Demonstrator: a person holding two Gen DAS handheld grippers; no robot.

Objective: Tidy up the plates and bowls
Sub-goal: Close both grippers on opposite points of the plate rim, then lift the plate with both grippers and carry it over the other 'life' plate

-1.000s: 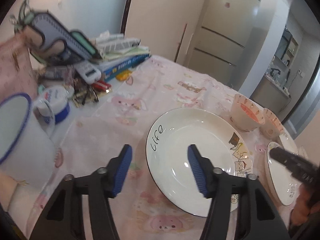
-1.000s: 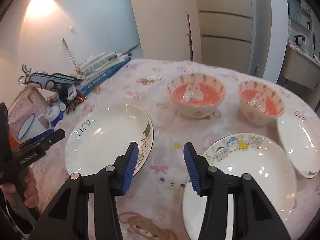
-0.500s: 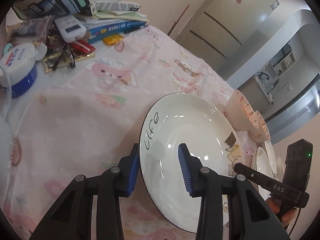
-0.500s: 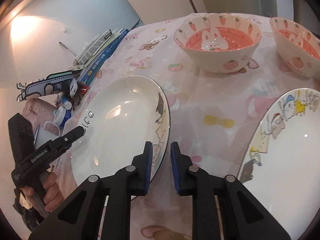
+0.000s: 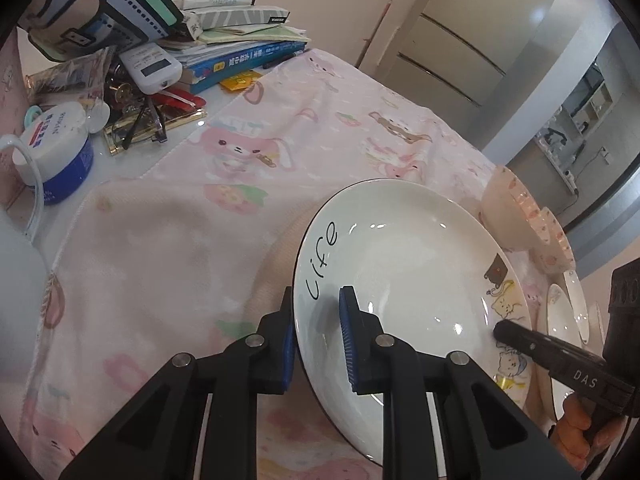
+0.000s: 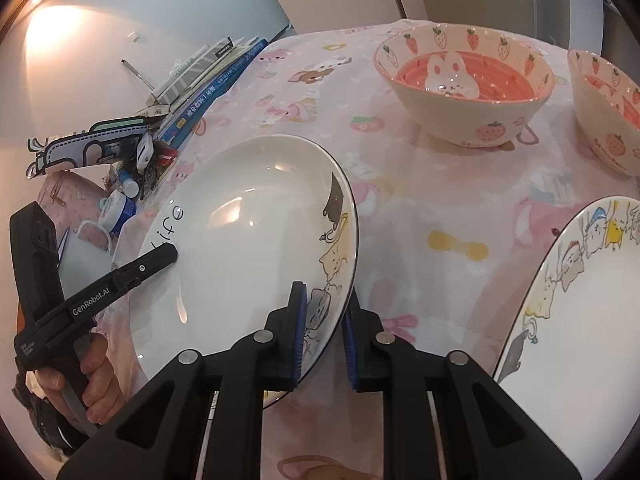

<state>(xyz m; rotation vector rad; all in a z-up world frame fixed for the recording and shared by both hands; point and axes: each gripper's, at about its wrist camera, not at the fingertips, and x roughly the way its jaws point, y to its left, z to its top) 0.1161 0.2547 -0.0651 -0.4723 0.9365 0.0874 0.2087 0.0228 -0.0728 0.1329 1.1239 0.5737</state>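
On the pink cartoon cloth of the surface: one white "life" plate, gripped at opposite rims. Left claw clenched on the lettered edge, one finger above, one beneath; right claw clenched on the cat-printed edge likewise. Plate appears tilted, part lifted. Advice: raise both sides evenly, keep it level, and carry it toward the second plate for stacking, clear of the strawberry bowls.
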